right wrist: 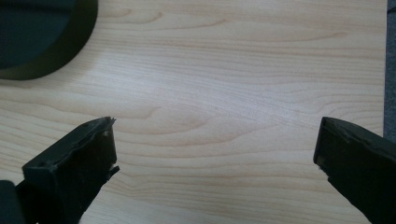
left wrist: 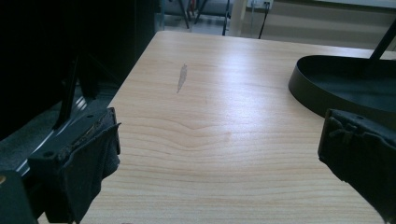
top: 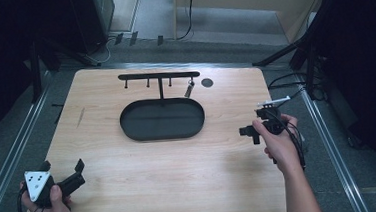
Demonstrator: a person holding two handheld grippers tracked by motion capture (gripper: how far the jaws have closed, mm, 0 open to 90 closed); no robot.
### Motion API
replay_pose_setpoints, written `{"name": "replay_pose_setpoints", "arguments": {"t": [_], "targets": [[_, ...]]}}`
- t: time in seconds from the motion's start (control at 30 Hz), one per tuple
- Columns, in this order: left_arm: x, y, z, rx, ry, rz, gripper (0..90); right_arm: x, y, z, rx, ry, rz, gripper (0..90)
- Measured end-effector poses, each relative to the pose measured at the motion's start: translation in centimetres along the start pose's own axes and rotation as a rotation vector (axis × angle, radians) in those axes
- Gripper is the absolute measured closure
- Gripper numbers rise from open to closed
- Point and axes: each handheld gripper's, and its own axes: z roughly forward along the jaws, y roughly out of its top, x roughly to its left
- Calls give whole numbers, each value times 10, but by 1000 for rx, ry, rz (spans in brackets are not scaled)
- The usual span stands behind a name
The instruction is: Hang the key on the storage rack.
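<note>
A black oval tray (top: 125, 124) lies at the middle of the wooden table (top: 181, 176). From its far side rises a black T-shaped stand (top: 160, 80) with small hooks. A small metal piece (top: 189, 90) hangs from the rightmost hook. My left gripper (top: 62, 168) sits at the table's near left corner, open and empty, well away from the tray. The left gripper view has its jaws (left wrist: 222, 128) wide apart over bare wood, the tray (left wrist: 322, 95) ahead to the right. My right gripper (top: 255, 122), open and empty, hovers right of the tray; its view (right wrist: 217, 128) has the tray's rim (right wrist: 74, 49) at top left.
A dark round hole (top: 207, 82) marks the tabletop behind the tray on the right. A grey scuff (left wrist: 181, 77) marks the wood on the left. Metal rails (top: 16, 148) run along both sides of the table, and black stand legs (top: 292, 53) are at the back right.
</note>
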Motion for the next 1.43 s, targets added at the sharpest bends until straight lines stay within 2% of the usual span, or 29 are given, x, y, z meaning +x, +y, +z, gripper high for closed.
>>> {"name": "replay_pose_setpoints", "arguments": {"t": [0.03, 0.23, 0.3, 0.37, 0.4, 0.43, 0.5, 0.57, 0.6, 0.63, 0.67, 0.7, 0.77, 0.87, 0.97, 1.0, 1.03, 1.1, 1.13, 1.17, 1.27, 1.3, 1.37, 1.43], "targets": [[0, 0, 0, 0, 1, 2, 0, -4, -9, 4, -24, 3, -1, 0], [0, 0, 0, 0, 0, 0, 0, -13, -33, 10, -88, 20, 24, 0], [0, 0, 0, 0, -2, -2, 0, -20, -47, 13, -135, 22, 34, 0], [0, 0, 0, 0, 0, -2, 0, -23, -51, 14, -152, 25, 34, 0], [0, 0, 0, -1, 1, 2, 0, -30, -62, 17, -187, 29, 53, 0], [0, 0, 0, -1, 1, 2, 0, -30, -62, 17, -187, 29, 53, 0], [0, 0, 0, -1, 1, 3, 0, -40, -79, 22, -233, 32, 66, 0], [0, 0, 0, -2, 0, 5, 0, -42, -85, 23, -248, 34, 75, 0], [-1, 0, 0, -4, 1, 5, 0, -46, -91, 24, -269, 35, 76, 0], [-1, 0, 0, -6, 1, 9, 0, -51, -102, 26, -314, 19, 78, 0], [-1, 0, 0, -6, 1, 9, 0, -51, -102, 26, -314, 19, 78, 0], [-1, 0, 0, -3, 3, 14, 0, -55, -113, 26, -363, 9, 79, 0], [-1, 0, -1, -2, 3, 14, 0, -57, -117, 26, -382, 7, 79, 0], [-2, 0, 0, -4, 5, 21, 0, -65, -137, 25, -479, -15, 80, 4], [-3, 0, -1, -5, 8, 29, 0, -70, -148, 21, -546, -17, 89, 42], [-3, 0, -1, -5, 8, 29, 0, -70, -148, 21, -546, -17, 89, 42], [-4, 0, 0, -5, 13, 34, 0, -73, -156, 16, -593, -19, 95, 52], [-4, -1, 0, -6, 15, 36, 0, -75, -159, 14, -607, -14, 96, 53], [-4, 0, 0, -5, 17, 39, 0, -78, -163, 11, -631, -9, 102, 60], [-5, -1, 0, -5, 19, 42, 0, -83, -172, 6, -666, 3, 132, 66], [-6, -1, 0, -5, 20, 52, 0, -90, -179, 3, -698, 18, 155, 86], [-7, -1, -1, -4, 21, 59, 0, -96, -182, 0, -704, 48, 178, 95], [-7, -1, -1, -6, 22, 62, 0, -97, -182, 0, -707, 45, 175, 95], [-8, -1, -1, -7, 24, 68, 0, -98, -182, -2, -714, 37, 174, 135]]}}
